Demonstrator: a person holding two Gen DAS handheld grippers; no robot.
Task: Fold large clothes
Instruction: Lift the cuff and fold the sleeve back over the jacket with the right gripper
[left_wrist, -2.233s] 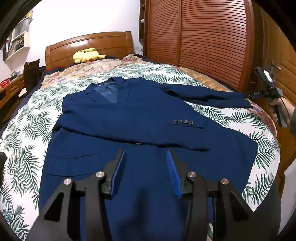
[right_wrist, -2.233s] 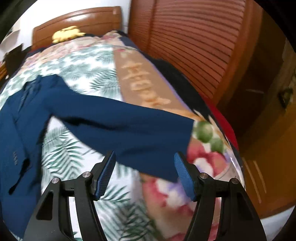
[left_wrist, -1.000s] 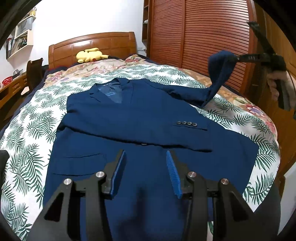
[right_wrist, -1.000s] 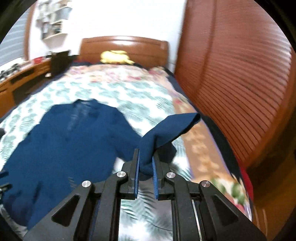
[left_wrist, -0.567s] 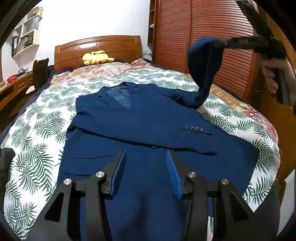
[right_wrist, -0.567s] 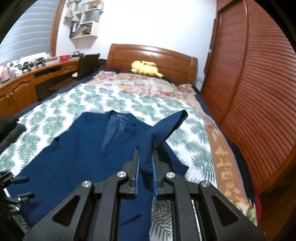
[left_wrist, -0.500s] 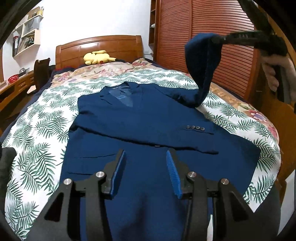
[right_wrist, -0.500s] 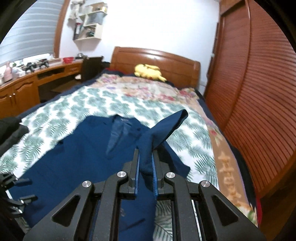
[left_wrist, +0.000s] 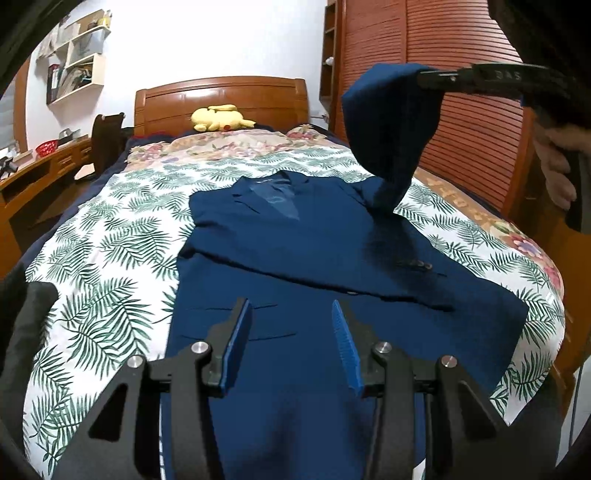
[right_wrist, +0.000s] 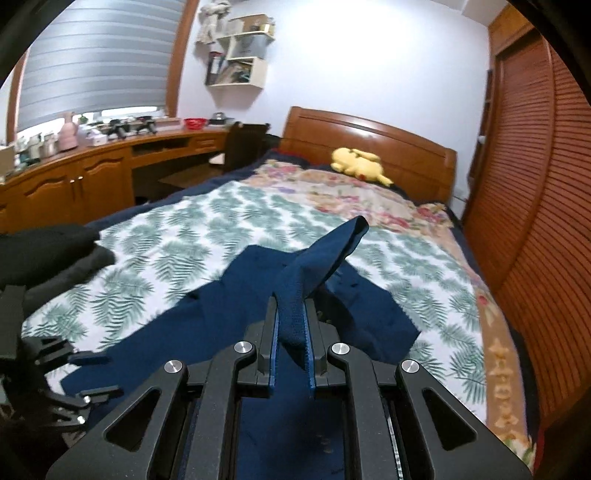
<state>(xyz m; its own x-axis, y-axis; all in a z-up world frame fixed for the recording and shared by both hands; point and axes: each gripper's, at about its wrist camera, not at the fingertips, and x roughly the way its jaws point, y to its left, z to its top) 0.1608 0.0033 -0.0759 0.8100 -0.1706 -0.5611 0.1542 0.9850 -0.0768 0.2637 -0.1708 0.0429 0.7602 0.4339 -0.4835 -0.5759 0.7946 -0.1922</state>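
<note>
From my left gripper's (left_wrist: 291, 343) camera I see the blue jacket (left_wrist: 332, 258) lying flat on the bed (left_wrist: 110, 229), in the middle of the leafy cover. My left gripper hangs over the near part of the jacket with its fingers apart and nothing between them. One sleeve is already folded across the chest, with its buttons (left_wrist: 415, 264) on the right. A moment ago the other sleeve (left_wrist: 391, 129) lay stretched out to the right on the bed. Now it is lifted high on the far right, held up by my right gripper (left_wrist: 424, 79), and it hangs down to the jacket's shoulder. A yellow plush toy (left_wrist: 219, 117) sits far away by the headboard.

From my right gripper's (right_wrist: 291, 343) camera I see the sleeve end (right_wrist: 295, 306) clamped tight between the fingers. The cuff (right_wrist: 351, 230) sticks up and away from me. The view has swung from the wardrobe side toward the jacket (right_wrist: 229, 295) below and the desk on the left. I think that means I am carrying the sleeve over the jacket, ready to lay it across the chest next.
</note>
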